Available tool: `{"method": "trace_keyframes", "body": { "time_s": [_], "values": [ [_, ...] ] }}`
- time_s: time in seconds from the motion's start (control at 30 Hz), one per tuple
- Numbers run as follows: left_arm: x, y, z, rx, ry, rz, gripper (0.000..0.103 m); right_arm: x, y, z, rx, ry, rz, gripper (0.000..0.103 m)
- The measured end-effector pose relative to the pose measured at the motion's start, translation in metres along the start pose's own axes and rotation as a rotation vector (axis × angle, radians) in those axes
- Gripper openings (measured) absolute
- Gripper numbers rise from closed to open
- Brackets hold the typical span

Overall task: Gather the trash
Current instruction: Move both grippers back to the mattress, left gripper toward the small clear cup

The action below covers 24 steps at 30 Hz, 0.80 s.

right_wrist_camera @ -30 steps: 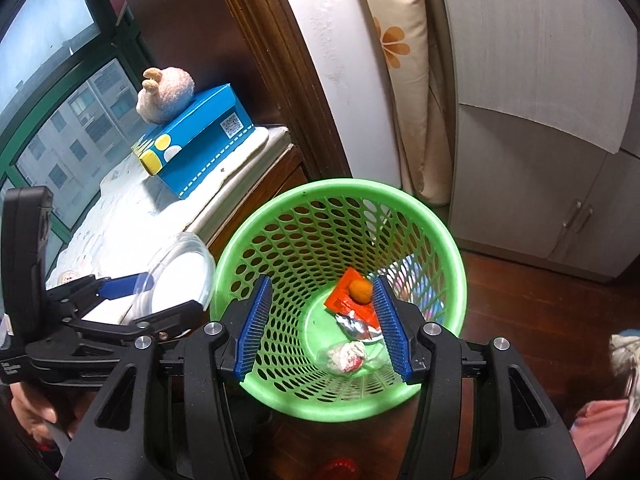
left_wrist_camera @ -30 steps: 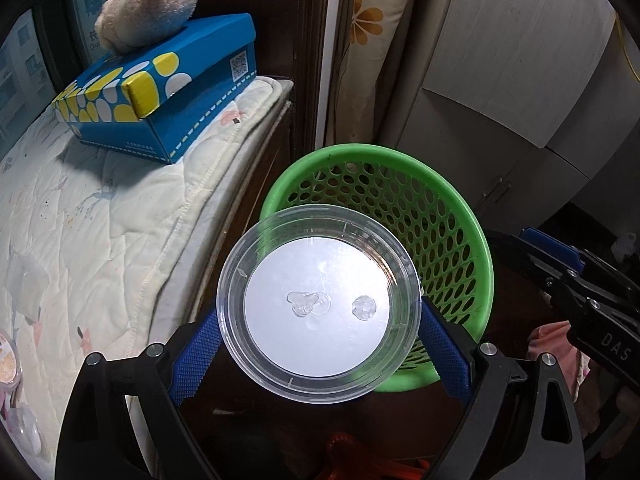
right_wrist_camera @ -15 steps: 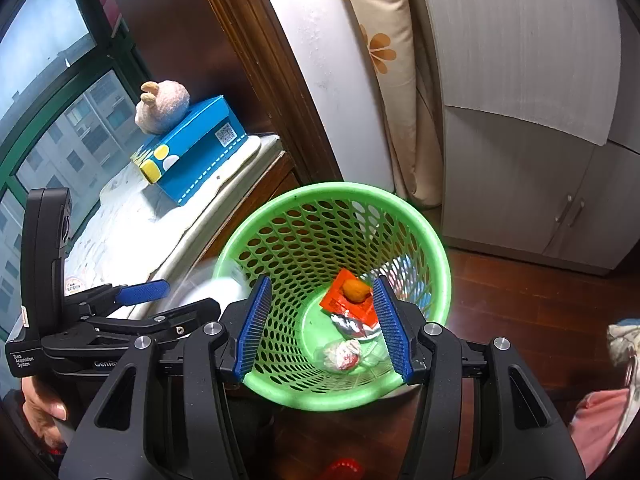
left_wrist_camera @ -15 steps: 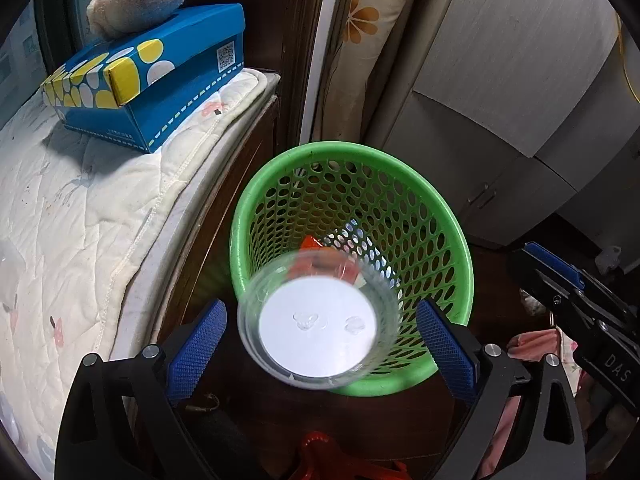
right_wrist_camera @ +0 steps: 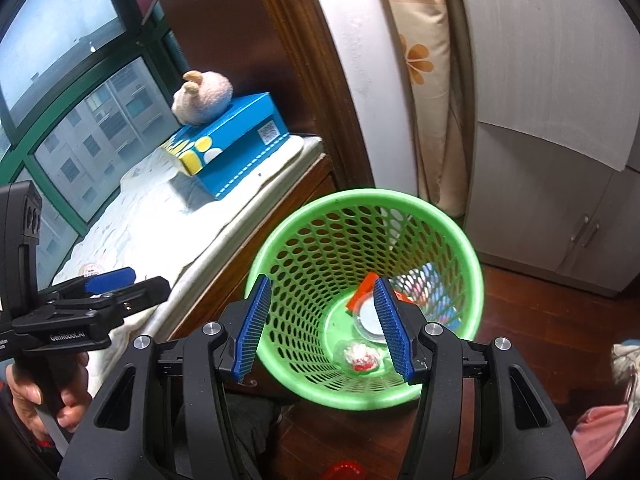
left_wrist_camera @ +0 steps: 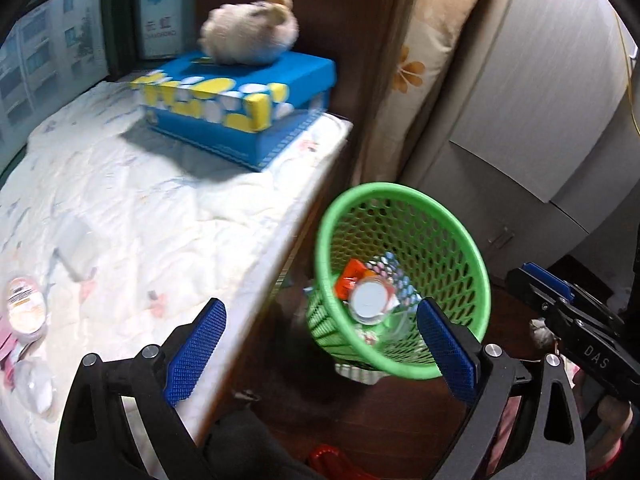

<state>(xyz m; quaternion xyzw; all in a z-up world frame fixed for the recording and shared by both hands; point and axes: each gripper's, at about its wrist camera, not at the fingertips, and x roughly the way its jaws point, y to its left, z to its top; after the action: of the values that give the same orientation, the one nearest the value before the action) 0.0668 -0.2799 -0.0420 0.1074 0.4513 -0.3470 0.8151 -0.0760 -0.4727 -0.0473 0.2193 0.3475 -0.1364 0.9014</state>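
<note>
A green perforated basket (left_wrist_camera: 404,196) stands on the wooden floor beside the window seat; it also shows in the right wrist view (right_wrist_camera: 360,196). A clear plastic cup (left_wrist_camera: 368,299) lies inside it on an orange wrapper (left_wrist_camera: 352,276) and other scraps. In the right wrist view the cup (right_wrist_camera: 370,316) lies by a crumpled white and red wad (right_wrist_camera: 360,356). My left gripper (left_wrist_camera: 320,350) is open and empty, above the seat edge and basket. My right gripper (right_wrist_camera: 324,330) is open and empty over the basket's near rim.
A white quilted pad (left_wrist_camera: 140,216) covers the window seat. A blue and yellow box (left_wrist_camera: 240,108) with a plush toy (left_wrist_camera: 248,32) on top sits at its far end. Small lidded cups (left_wrist_camera: 24,308) lie at the left. White cabinets (right_wrist_camera: 560,160) stand behind the basket.
The left gripper opened and let go of the clear cup, which fell into the basket. The left gripper then swung left toward the seat. The right gripper stayed open over the basket.
</note>
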Motion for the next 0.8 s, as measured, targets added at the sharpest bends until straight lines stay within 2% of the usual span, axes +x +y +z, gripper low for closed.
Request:
{"method": "trace_keyframes", "body": {
  "time_s": [0.2,0.5,0.63,0.73,0.8],
  "values": [
    [-0.023,0.049,-0.009,-0.083,-0.034,0.102,0.093,0.008,0.030,0.001,-0.052,0.018,0.039,0.055],
    [-0.053,0.136,-0.014,-0.207,-0.109,0.351,0.093,0.023,0.079,0.006,-0.128,0.037,0.103,0.056],
    [-0.060,0.182,-0.016,-0.282,-0.112,0.413,0.093,0.031,0.099,0.006,-0.158,0.052,0.128,0.056],
    [-0.062,0.211,-0.018,-0.327,-0.102,0.429,0.091,0.037,0.113,0.007,-0.180,0.062,0.145,0.056],
    [-0.058,0.227,-0.019,-0.341,-0.086,0.429,0.085,0.042,0.123,0.007,-0.195,0.070,0.155,0.056]
  ]
}}
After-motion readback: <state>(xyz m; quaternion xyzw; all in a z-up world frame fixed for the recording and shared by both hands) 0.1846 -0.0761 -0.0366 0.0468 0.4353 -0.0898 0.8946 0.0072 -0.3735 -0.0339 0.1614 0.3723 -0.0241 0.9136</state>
